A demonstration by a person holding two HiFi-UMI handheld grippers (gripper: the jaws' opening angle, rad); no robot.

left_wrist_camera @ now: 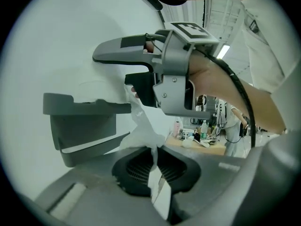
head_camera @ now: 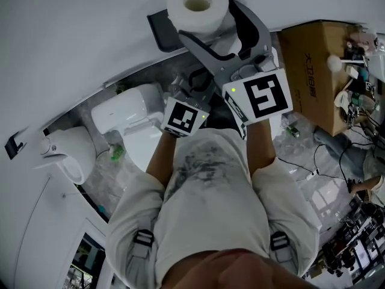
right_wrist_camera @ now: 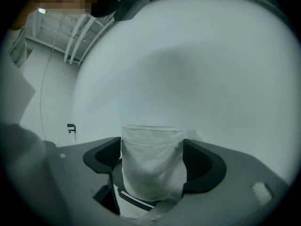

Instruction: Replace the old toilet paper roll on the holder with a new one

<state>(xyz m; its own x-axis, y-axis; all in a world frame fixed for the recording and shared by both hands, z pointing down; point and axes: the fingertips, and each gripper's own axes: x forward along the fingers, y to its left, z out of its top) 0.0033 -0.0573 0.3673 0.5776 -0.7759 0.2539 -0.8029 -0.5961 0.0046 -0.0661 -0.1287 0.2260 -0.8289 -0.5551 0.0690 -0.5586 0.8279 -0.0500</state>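
Toilet roll sits between spread right fingers; left fingers pinch paper.

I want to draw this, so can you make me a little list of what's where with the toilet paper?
roll: white toilet paper roll, up by the grey holder
right claw: open wide, roll between its jaws
left claw: shut on a paper strip
nearby: toilet, cardboard box
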